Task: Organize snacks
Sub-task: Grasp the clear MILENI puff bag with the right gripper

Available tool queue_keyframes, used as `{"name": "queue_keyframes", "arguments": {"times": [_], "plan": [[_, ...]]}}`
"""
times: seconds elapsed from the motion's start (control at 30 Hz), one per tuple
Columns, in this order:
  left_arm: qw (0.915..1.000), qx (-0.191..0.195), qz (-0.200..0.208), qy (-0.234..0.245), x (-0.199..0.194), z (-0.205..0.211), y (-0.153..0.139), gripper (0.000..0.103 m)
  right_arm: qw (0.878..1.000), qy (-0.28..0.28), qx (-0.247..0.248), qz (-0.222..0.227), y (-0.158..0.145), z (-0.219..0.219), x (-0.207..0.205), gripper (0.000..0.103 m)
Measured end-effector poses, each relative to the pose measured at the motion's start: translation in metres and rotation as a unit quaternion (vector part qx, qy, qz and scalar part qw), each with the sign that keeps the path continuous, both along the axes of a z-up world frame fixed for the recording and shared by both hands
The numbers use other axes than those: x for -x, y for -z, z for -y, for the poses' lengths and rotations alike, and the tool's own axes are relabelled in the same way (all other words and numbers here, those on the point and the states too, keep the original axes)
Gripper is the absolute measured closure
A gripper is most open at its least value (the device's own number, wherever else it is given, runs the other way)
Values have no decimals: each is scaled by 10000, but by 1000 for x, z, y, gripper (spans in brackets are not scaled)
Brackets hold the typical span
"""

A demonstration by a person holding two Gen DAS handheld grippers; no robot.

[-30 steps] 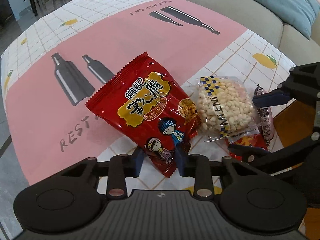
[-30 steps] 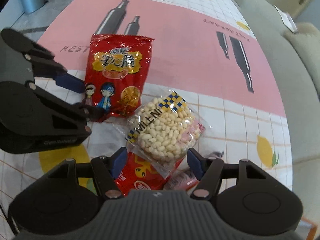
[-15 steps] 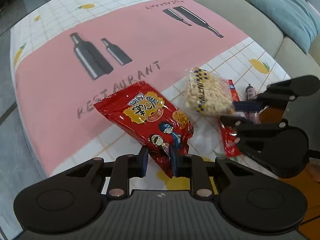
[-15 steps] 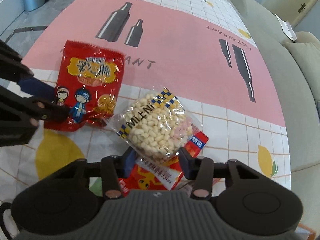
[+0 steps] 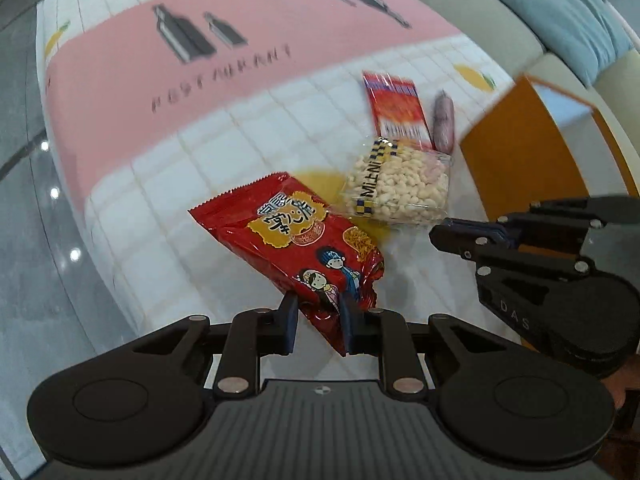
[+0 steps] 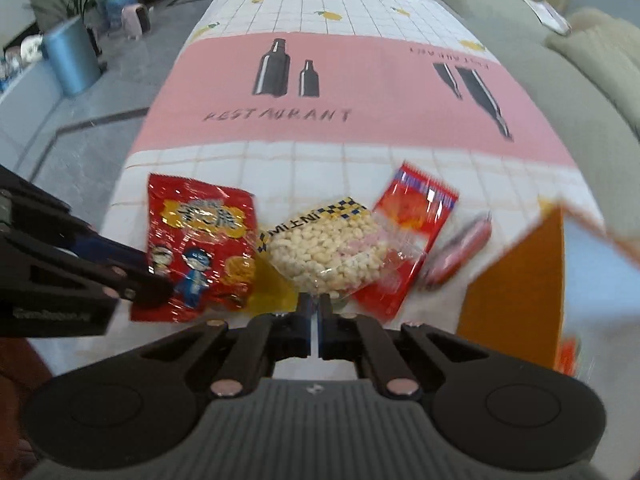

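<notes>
My left gripper (image 5: 318, 318) is shut on the corner of a red crisp bag (image 5: 296, 236) with cartoon figures and holds it lifted above the table; the bag also shows in the right wrist view (image 6: 200, 240). My right gripper (image 6: 315, 316) is shut on the edge of a clear bag of puffed grains (image 6: 324, 248), also lifted, and seen in the left wrist view (image 5: 398, 188). A flat red packet (image 6: 412, 236) and a sausage stick (image 6: 460, 254) lie on the tablecloth beyond it.
An orange box (image 6: 516, 276) with an open top stands at the right, also in the left wrist view (image 5: 528, 148). The pink and white tablecloth (image 6: 360, 92) stretches ahead. A grey sofa (image 6: 580, 92) runs along the right; floor lies left.
Both grippers have closed on their bags and pulled back and up with them. The red packet and sausage, once under the grain bag, now lie uncovered. The orange box has come into view.
</notes>
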State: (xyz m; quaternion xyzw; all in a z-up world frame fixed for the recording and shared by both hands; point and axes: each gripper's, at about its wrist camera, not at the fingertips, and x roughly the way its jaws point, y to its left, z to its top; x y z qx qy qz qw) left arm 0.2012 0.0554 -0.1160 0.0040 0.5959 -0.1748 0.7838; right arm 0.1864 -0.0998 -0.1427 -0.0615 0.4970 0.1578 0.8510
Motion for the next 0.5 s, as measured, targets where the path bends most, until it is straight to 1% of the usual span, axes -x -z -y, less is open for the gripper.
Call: {"name": "queue_keyframes", "arguments": {"times": [0.07,0.17,0.23,0.4,0.47,0.5], "plan": [[9999,16,-115,-56,14,-4,3,79,9995,212,-194,-120,2,2,20,103],[9997,92,-180,-153,35,-9,6,79,9976,472,-458,-217,5,4,46,103],[9994,143,-235,-216,45,-10,10,79,9961,565,-614,-278,10,4,60,103],[9993,-152,-192,-268,56,-6,18,78,9962,523,-599,-341,26,1,84,103],[9988,-170,-260,-378,59,-11,22,72,9964,537,-591,-295,28,4,88,102],[9984,-183,-279,-448,61,-13,23,63,9965,534,-589,-258,28,5,90,100]]}}
